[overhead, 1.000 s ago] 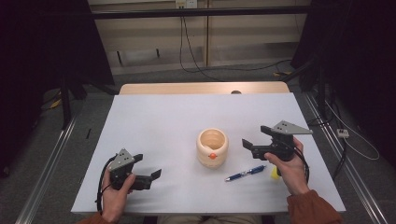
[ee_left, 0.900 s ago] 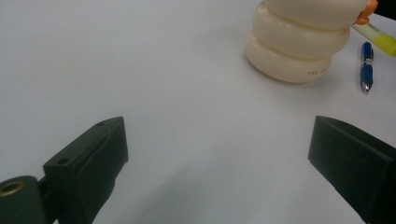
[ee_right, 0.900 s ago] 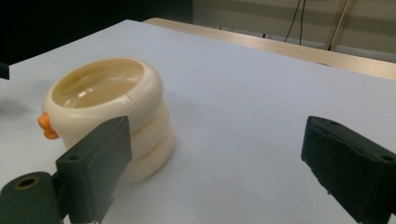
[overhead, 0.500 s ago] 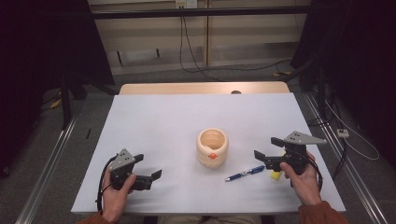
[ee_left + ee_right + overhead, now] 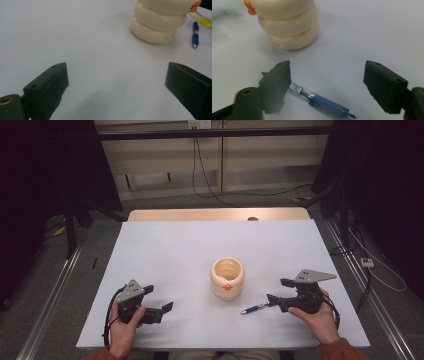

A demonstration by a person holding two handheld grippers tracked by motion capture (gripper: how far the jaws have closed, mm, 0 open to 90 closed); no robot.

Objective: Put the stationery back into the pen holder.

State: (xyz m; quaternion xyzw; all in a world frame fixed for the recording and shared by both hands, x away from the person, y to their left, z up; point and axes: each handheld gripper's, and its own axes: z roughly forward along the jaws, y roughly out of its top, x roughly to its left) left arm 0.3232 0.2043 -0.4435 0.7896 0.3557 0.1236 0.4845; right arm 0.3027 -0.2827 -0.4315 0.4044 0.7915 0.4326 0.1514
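- The step in hand looks like the approach to a pickup: the right gripper [image 5: 274,291] sits low over the blue pen [image 5: 322,103], which lies flat on the white tabletop [image 5: 175,255] just right of the cream ringed pen holder [image 5: 227,277].
- In the right gripper view the pen lies between the two jaws, nearer one of them; neither pad presses on it. The jaws have just been closing but stand apart.
- The left gripper [image 5: 167,309] rests wide open near the tabletop's front left, well apart from the holder.
- Next move, as I judge it: centre the jaws across the pen's barrel, settle lower, then close. An off-centre pinch could roll the pen away.
- A yellow marker [image 5: 203,22] lies beyond the pen.
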